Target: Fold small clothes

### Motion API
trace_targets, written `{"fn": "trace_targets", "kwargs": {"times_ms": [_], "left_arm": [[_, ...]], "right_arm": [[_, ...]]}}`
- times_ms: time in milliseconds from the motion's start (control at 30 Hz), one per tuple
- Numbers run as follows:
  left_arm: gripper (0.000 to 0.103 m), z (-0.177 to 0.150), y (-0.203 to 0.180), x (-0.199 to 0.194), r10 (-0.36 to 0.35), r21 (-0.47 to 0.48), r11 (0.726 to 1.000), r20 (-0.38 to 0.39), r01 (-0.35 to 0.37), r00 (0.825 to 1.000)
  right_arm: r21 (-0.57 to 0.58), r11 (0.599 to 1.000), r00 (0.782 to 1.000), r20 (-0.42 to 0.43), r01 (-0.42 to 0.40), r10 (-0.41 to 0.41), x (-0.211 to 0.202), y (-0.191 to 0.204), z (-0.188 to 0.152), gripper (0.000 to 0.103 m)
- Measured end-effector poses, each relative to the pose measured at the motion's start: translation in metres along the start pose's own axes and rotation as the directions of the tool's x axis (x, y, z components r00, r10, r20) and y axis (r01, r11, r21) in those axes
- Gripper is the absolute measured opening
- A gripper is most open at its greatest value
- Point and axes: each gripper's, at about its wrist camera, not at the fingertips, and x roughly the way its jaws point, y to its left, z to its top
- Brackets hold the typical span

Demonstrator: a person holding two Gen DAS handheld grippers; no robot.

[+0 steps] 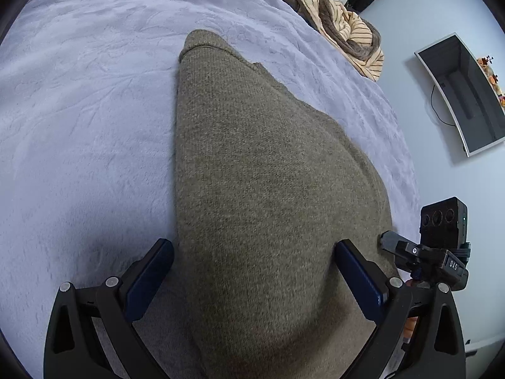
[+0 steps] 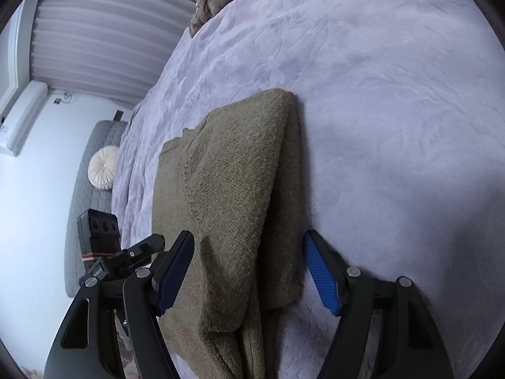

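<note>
2 grippers, both over the near end of 1 sweater. Left gripper (image 1: 254,262): jaws wide apart, sweater (image 1: 268,189) between them, pads not pressing as far as I can see. Right gripper (image 2: 249,262): jaws also apart, straddling the sweater (image 2: 233,189) near end, clear gap to each pad, so no grip there either. Nothing held by either.

Sweater: olive knit, lying on the bed cover (image 1: 79,126), long axis running away from both cameras. In the right view 1 side panel is already folded over the body, with a sleeve or layered edge tucked along the right side; a loose end hangs at the near edge. Judgement: lengthwise folds done, now a narrow strip. Left to do: likely 1 or 2 crosswise folds, near end up toward the far end, then tidy the loose bits. Can't tell from these views if the underside is flat.

Room: cover is bare on the left of the sweater in the left view and on the right of it in the right view, plenty of space far side too. The other gripper shows at each frame edge, close beside, so the 2 are near each other: watch for a clash if both close inward. Striped garment pile (image 1: 347,28) sits at the far edge of the bed, well apart. Bed edge runs just beside the sweater on the TV (image 1: 464,94) side, little margin there.
</note>
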Motion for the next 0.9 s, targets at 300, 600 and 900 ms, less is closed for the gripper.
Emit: {"fn": "trace_targets", "kwargs": {"times_ms": [300, 600, 900], "left_arm": [[0.092, 0.0, -0.017, 0.009, 0.008, 0.083, 0.997, -0.006, -0.007, 1.0], [0.054, -0.007, -0.018, -0.036, -0.105, 0.086, 0.991, 0.024, 0.103, 0.994], [0.054, -0.046, -0.037, -0.116, -0.136, 0.133, 0.983, 0.054, 0.128, 0.989]], "right_arm": [[-0.005, 1.0, 1.0, -0.013, -0.025, 0.025, 0.031, 0.014, 0.01, 0.058], [0.112, 0.97, 0.976, 0.045, -0.216, 0.213, 0.011, 0.026, -0.004, 0.032], [0.136, 0.93, 0.94, 0.047, -0.342, 0.338, -0.014, 0.08, -0.042, 0.032]]}}
